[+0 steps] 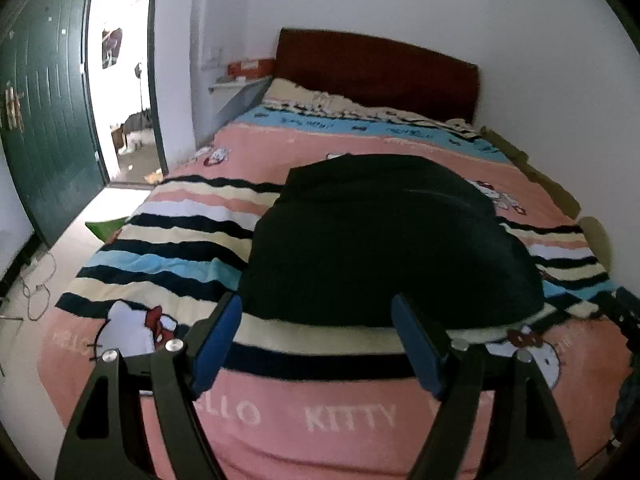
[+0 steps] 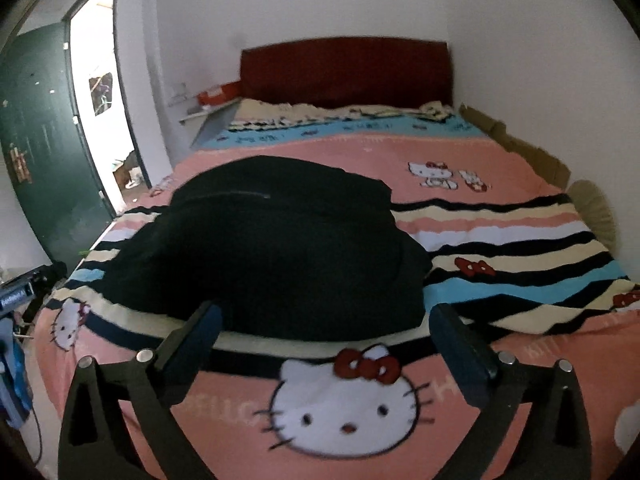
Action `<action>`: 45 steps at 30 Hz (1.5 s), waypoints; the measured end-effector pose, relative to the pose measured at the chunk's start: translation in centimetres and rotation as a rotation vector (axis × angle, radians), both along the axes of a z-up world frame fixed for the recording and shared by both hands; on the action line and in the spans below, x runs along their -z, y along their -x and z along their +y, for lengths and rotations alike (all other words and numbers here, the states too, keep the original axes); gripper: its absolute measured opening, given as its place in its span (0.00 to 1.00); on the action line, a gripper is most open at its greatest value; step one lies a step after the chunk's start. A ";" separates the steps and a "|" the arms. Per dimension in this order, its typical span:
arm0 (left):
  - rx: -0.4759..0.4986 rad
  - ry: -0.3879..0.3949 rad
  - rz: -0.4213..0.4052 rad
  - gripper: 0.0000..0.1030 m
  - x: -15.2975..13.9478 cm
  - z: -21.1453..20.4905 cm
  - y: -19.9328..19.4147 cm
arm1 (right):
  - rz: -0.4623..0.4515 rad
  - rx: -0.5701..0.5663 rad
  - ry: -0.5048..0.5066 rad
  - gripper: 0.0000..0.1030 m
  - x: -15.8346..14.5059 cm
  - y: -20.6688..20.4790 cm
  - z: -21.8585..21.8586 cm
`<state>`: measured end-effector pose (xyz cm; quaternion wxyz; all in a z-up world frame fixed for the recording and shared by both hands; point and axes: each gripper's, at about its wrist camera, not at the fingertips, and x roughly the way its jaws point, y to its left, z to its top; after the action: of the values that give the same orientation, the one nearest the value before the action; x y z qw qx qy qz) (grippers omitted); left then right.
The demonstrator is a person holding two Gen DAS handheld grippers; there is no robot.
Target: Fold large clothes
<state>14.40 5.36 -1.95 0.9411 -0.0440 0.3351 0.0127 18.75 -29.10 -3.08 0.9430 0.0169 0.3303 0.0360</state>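
A large black garment [image 1: 384,240] lies in a loose heap on the bed's pink striped blanket [image 1: 280,420]; it also shows in the right wrist view [image 2: 276,252]. My left gripper [image 1: 318,312] is open and empty, its blue pads just in front of the garment's near edge. My right gripper [image 2: 326,318] is open and empty, also hovering just in front of the garment's near edge. The right gripper's body shows at the right edge of the left wrist view [image 1: 624,312]. Neither gripper touches the garment.
The bed has a dark red headboard [image 1: 376,68] against a white wall. A green door [image 1: 44,120] stands open at the left with a bright doorway. Cables [image 1: 38,280] lie on the floor left of the bed. Cardboard [image 2: 520,148] lines the bed's right side.
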 end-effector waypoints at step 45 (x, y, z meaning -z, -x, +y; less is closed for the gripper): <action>0.023 -0.187 -0.175 0.75 -1.1 -7.1 10.5 | -0.113 0.030 0.066 1.00 0.4 11.4 1.6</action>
<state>3.89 -1.70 -0.85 0.9668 0.0471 0.2494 0.0291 7.34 -27.47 -3.53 0.9607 -0.0111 0.2773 0.0119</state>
